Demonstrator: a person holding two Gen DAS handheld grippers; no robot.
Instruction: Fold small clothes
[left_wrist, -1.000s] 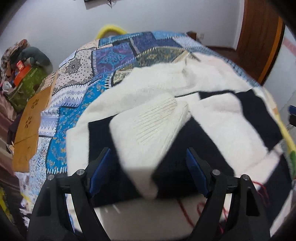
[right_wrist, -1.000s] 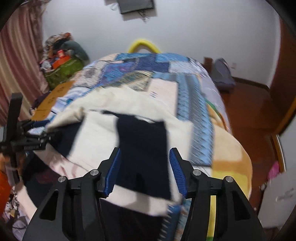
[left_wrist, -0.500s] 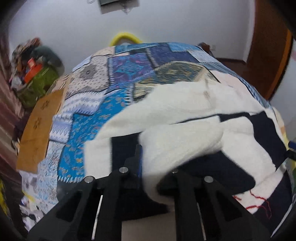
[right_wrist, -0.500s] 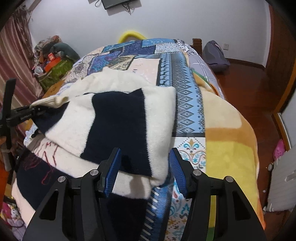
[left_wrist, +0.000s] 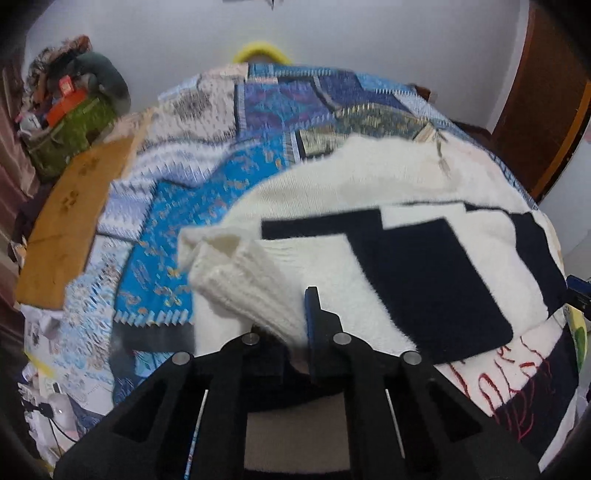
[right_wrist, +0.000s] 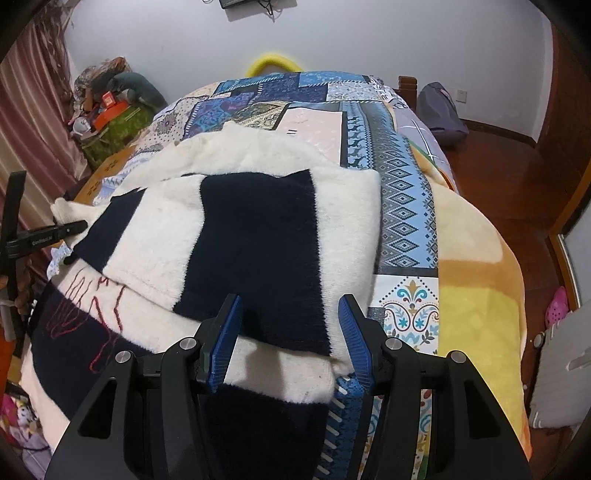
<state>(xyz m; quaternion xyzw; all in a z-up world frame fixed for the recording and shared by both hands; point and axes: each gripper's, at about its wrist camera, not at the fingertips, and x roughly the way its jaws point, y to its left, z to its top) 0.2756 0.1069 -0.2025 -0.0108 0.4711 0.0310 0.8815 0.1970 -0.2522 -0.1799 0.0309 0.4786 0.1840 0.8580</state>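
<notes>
A cream-and-navy fuzzy sweater (left_wrist: 424, 258) lies spread across a bed, its sleeves folded in over the body. The left gripper (left_wrist: 295, 325) has its jaws clamped on the ribbed cream cuff (left_wrist: 251, 280) of one sleeve; the knit bulges out past the blue pads and hangs lifted off the bedcover. In the right wrist view the same gripper (right_wrist: 70, 229) appears at the left edge, biting the sweater's far corner.

The right gripper (right_wrist: 290, 332) hovers at the sweater's near edge with its jaws standing apart. A navy panel (right_wrist: 258, 251) of the folded sleeve lies between the blue ridged pads, which do not press on it. The pile is thick and plush, with blocks of navy set square against cream, and red embroidered script (right_wrist: 88, 302) runs over the lower body.

Beneath it lies a patchwork bedcover (right_wrist: 402, 206) of blue, purple and floral prints, and, to the right, a plush blanket (right_wrist: 480, 280) in cream, orange and yellow. At far left stand a striped curtain (right_wrist: 33, 122) and a heap of clutter on a green bag (right_wrist: 114, 125). A yellow arch (right_wrist: 273, 61) rises behind the bed's far end. A grey bag (right_wrist: 439, 110) sits on the wooden floor (right_wrist: 498, 177) to the right.
</notes>
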